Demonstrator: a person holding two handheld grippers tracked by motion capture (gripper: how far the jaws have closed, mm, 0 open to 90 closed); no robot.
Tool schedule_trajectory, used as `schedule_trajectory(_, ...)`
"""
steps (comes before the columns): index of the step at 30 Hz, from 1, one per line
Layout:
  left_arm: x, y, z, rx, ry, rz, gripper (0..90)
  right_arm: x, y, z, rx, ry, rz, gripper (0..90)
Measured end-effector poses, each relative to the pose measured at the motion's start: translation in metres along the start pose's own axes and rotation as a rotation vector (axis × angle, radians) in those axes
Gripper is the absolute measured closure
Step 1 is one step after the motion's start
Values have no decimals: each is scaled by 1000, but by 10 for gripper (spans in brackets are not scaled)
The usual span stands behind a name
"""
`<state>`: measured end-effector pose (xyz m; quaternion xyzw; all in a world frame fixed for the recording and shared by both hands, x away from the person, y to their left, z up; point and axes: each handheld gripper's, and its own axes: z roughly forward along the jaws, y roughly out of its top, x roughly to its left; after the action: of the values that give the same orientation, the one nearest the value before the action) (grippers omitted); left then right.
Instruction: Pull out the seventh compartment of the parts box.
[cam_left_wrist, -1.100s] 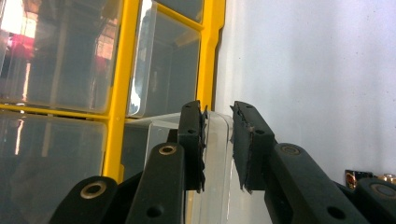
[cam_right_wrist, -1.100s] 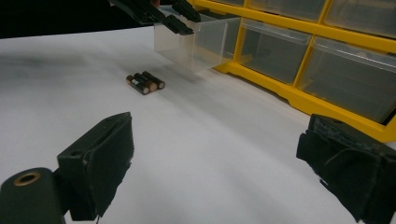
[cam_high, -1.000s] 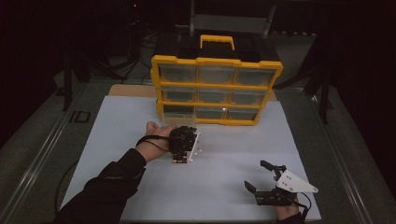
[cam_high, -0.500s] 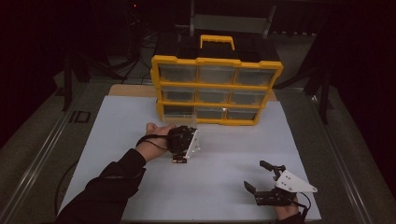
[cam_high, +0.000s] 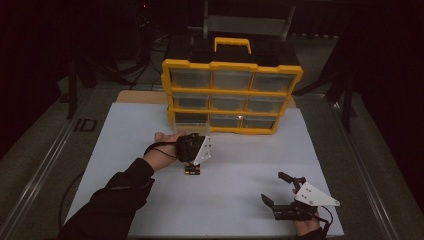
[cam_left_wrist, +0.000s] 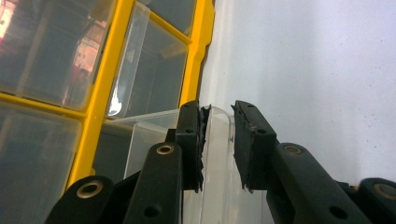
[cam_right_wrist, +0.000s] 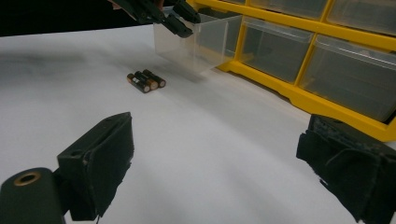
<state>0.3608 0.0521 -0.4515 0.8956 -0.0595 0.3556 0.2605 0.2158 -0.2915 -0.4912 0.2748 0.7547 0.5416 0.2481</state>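
A yellow drawer organizer (cam_high: 232, 95) stands at the back of the white mat. Its bottom-left clear drawer (cam_high: 192, 127) is pulled partway out. My left gripper (cam_high: 195, 135) is shut on the drawer's front wall (cam_left_wrist: 217, 163), with one pad on each side of the clear plastic. From the right gripper view, that left gripper (cam_right_wrist: 180, 18) grips the top front rim of the drawer (cam_right_wrist: 201, 42). Three batteries (cam_right_wrist: 145, 80) lie side by side on the mat just in front of the drawer, also visible as batteries (cam_high: 192, 170) in the high view. My right gripper (cam_high: 274, 187) rests open near the front right, nothing between its jaws.
The organizer's other clear drawers (cam_right_wrist: 345, 60) are all pushed in. The white mat (cam_high: 240, 165) lies on a grey table with metal rails (cam_high: 45, 165) along its sides. A yellow handle (cam_high: 232, 44) tops the organizer.
The left hand has crept slightly toward the organizer, still holding the drawer. The right gripper has not moved.
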Motion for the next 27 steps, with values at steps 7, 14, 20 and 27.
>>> schedule_trajectory(7,3,0,0,-2,-24,16,714,0,0,0,-1,1,0,85)
schedule_trajectory(14,7,-2,-1,-4,-49,-3,710,0,0,0,-1,2,3,85)
schedule_trajectory(20,12,-3,-3,-36,-78,-94,670,0,0,0,0,1,2,85)
schedule_trajectory(27,26,-6,-18,-103,-110,-263,565,0,0,0,-1,2,3,85)
